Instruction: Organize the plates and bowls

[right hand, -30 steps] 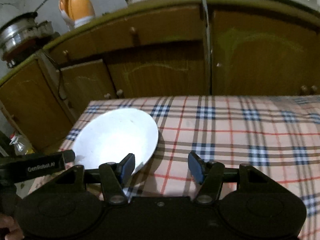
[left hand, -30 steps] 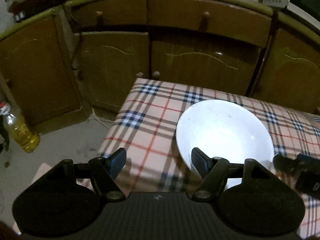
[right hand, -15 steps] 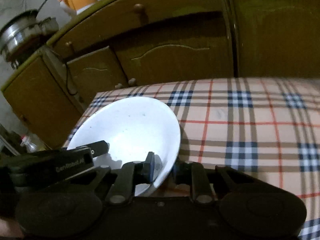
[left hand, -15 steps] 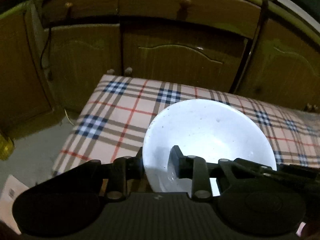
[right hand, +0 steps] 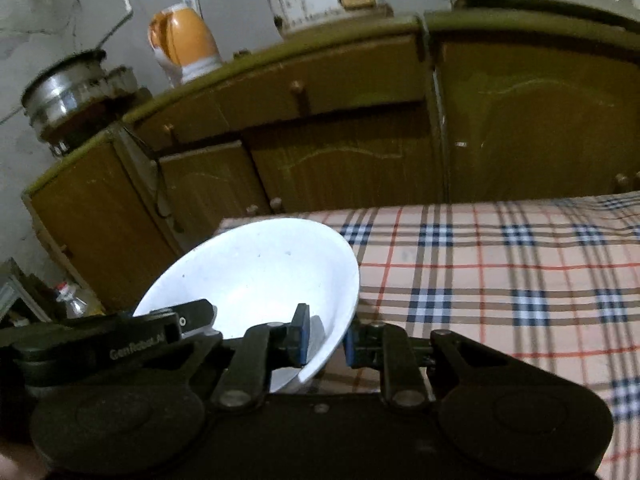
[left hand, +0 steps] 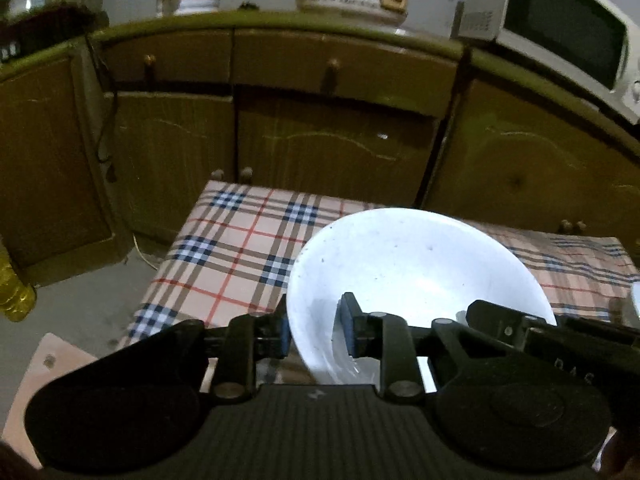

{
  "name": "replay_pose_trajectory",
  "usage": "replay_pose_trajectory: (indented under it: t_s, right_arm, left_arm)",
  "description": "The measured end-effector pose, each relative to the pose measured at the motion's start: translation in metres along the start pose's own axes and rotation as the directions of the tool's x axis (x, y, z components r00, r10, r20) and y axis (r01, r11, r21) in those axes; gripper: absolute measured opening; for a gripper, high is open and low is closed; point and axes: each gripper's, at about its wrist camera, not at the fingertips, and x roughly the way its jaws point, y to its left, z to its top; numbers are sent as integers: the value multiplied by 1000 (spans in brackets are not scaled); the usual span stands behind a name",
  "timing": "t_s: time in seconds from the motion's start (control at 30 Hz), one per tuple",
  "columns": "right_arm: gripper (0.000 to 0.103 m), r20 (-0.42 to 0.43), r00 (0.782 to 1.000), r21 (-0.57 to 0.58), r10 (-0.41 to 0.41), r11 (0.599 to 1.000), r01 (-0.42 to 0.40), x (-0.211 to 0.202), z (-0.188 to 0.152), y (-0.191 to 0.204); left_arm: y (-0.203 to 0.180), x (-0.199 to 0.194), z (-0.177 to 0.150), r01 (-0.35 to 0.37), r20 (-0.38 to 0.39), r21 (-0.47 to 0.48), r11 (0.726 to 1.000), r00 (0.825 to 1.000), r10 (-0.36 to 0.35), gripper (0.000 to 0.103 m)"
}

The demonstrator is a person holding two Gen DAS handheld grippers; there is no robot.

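A white bowl [left hand: 416, 272] [right hand: 256, 272] hangs tilted just above the checked tablecloth [left hand: 240, 256] [right hand: 500, 280], held from both sides. My left gripper [left hand: 316, 330] has its jaws closing on the bowl's near left rim, one pad outside the wall and one inside. On the bowl's near right rim my right gripper [right hand: 326, 340] is shut the same way. Each view shows the other gripper across the bowl: the right gripper [left hand: 520, 328] low at the right, the left gripper [right hand: 160, 332] low at the left.
Brown cabinets [left hand: 332, 152] stand close behind the table. On their top are a microwave [left hand: 560, 32], an orange kettle [right hand: 184, 40] and a steel pot [right hand: 68, 92]. A bottle of oil [left hand: 12, 292] stands on the floor at the left. The cloth extends far right.
Both grippers went from open beside the bowl to closed on its rim. The bowl has since come up off the cloth and both views have risen.
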Motion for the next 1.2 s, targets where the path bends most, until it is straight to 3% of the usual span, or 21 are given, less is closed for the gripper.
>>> replay_pose_trajectory:
  t_s: [0.57,1.2]
  right_arm:
    - [23,128,991,-1,-35,999,35,-183,-47,11]
    - [23,186,980,23,-68,998,65,-269,-95,0]
  left_arm:
    - [-50,-140,-51,-3,92,85,996,996,-5,27]
    - [-78,-198,-98,17,122,119,993,992,-32,28]
